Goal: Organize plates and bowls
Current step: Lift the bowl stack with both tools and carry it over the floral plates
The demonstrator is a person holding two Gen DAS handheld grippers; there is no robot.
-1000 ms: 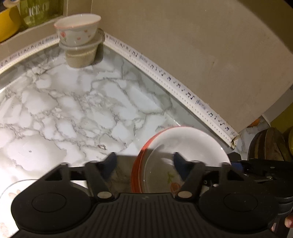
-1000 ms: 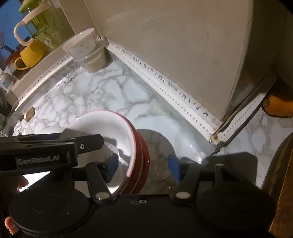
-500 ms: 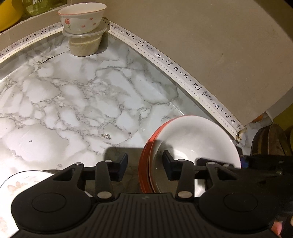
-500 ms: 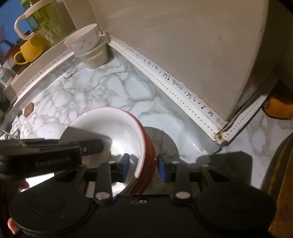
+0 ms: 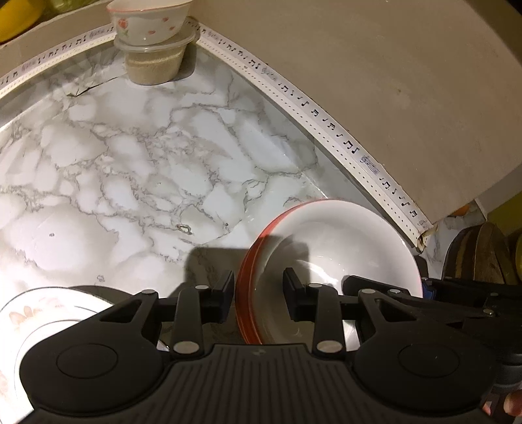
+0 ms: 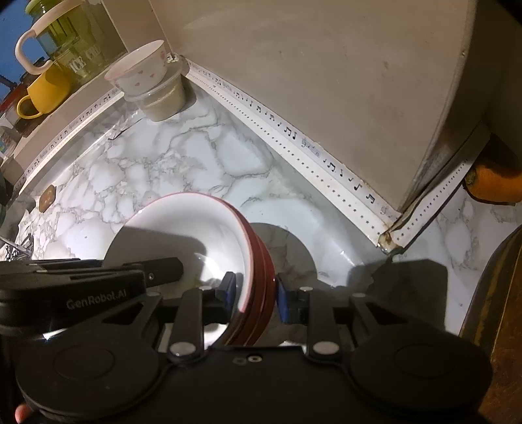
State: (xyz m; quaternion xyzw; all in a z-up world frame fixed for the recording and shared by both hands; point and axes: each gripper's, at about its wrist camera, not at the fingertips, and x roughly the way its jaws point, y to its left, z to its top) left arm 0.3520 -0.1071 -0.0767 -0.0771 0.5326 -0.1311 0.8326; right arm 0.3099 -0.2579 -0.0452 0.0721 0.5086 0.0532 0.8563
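Observation:
A stack of red bowls with white insides (image 5: 339,248) is held above the marble counter, also in the right wrist view (image 6: 195,234). My left gripper (image 5: 257,296) is shut on the stack's left rim, one finger inside and one outside. My right gripper (image 6: 256,295) is shut on the stack's right rim in the same way. A small white bowl with pink flowers (image 5: 150,19) sits on a plastic tub (image 5: 153,62) in the far corner. A flowered white plate (image 5: 42,323) lies at the lower left.
The marble counter (image 5: 130,169) runs to a beige wall edged with music-note tape (image 5: 326,117). A yellow mug (image 6: 45,94) and a green jug (image 6: 75,42) stand on a ledge at far left. Dark wooden boards (image 5: 479,254) stand at right.
Both grippers have closed from open onto the opposite rims of the red bowl stack. The stack has lifted a little and the view has shifted towards the corner.

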